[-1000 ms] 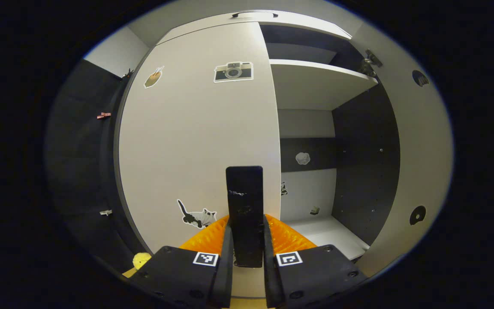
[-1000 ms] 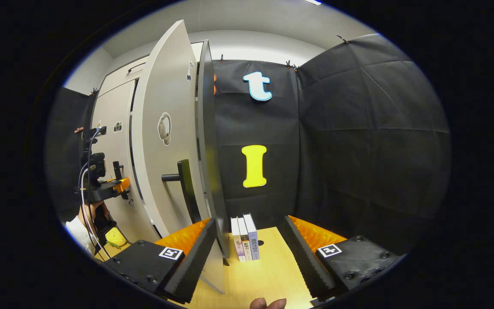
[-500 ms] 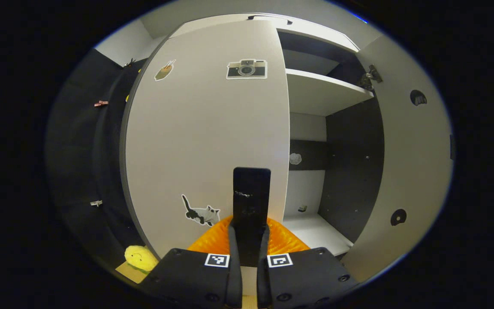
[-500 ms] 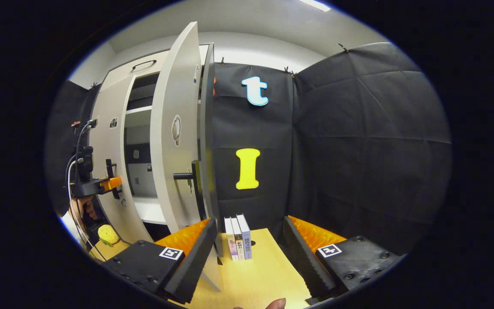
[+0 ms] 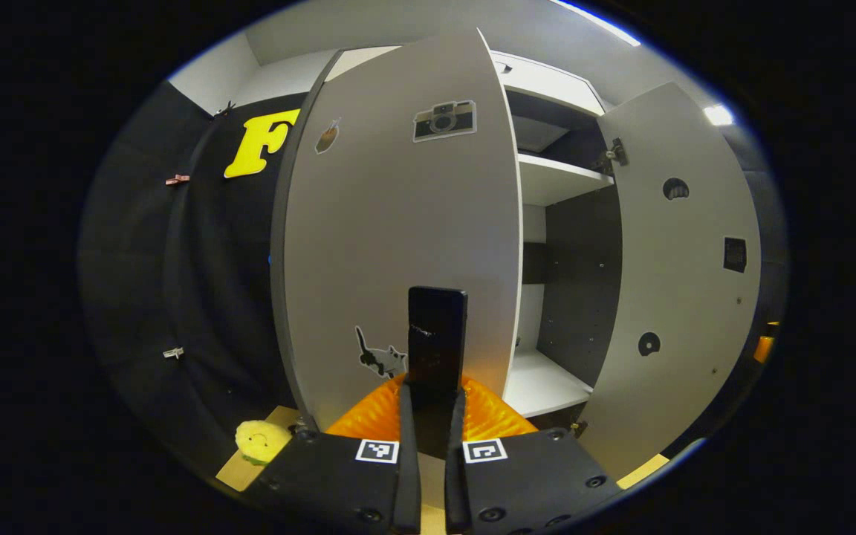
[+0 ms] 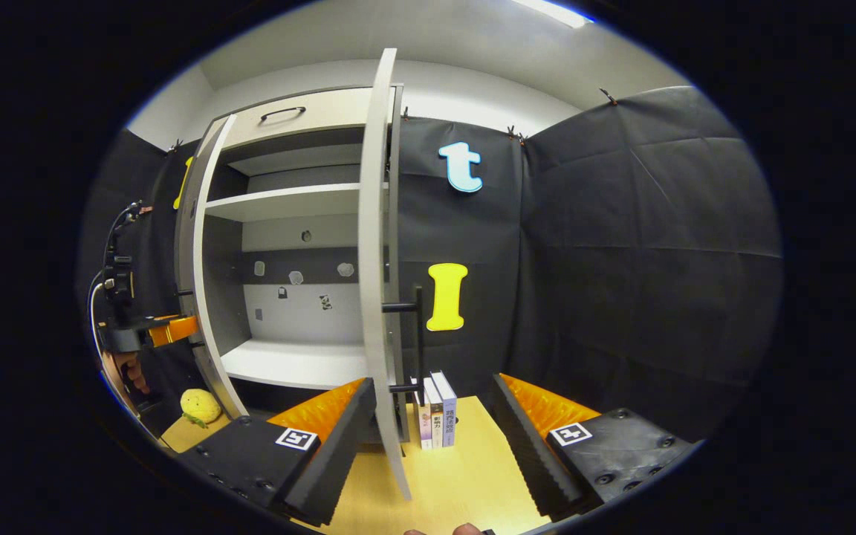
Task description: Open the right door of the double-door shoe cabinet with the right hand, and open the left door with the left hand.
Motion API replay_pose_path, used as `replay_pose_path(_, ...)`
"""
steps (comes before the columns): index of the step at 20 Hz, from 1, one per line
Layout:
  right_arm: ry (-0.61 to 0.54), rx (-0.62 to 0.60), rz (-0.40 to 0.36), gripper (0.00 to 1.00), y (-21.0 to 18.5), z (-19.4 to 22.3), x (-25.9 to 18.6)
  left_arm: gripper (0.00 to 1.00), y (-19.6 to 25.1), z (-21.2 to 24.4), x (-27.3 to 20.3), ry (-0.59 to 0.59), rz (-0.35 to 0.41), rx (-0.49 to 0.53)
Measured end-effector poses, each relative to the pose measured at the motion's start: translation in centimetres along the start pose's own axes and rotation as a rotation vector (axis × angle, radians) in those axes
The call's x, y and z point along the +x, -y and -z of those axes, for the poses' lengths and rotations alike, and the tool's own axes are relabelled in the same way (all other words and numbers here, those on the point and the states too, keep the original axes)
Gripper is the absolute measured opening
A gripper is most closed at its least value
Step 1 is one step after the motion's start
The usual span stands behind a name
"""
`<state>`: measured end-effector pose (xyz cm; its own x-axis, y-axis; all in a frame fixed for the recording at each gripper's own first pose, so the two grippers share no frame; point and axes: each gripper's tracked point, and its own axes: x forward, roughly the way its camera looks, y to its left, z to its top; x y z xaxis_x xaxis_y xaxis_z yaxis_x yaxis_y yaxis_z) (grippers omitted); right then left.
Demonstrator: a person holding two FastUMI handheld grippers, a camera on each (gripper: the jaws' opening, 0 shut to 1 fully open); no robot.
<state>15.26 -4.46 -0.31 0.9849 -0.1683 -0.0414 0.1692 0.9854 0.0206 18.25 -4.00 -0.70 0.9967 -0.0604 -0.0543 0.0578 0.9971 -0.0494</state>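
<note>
Clamping the left door's handle (image 5: 437,338), the left gripper (image 5: 428,416) holds that left door (image 5: 398,245) partway out from the cabinet; the right gripper (image 6: 432,423) hangs with fingers apart beside the wide-open right door (image 6: 372,245). A sideways tug could slip the handle from the pads; the door might swing toward the books (image 6: 435,409) at the desk's (image 6: 458,483) far edge.

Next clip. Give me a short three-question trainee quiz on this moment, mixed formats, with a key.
1. True or false: the left gripper is shut on the left door's handle.
2. Multiple choice: the right gripper is (A) clamped on the right door's handle, (B) open, holding nothing, (C) holding a book.
3. Fill in: on the wooden surface beside the right door, three ___ stand upright.

Key: 1 true; 2 B; 3 books.
</note>
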Motion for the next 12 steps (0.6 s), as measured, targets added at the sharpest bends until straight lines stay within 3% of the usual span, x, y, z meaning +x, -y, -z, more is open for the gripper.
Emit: replay_pose_path(12, -0.009, 0.017, -0.061, 0.98, -6.2, 1.0, -2.1, 0.17, -6.7, 0.4, -6.0, 0.013, 0.019, -0.021)
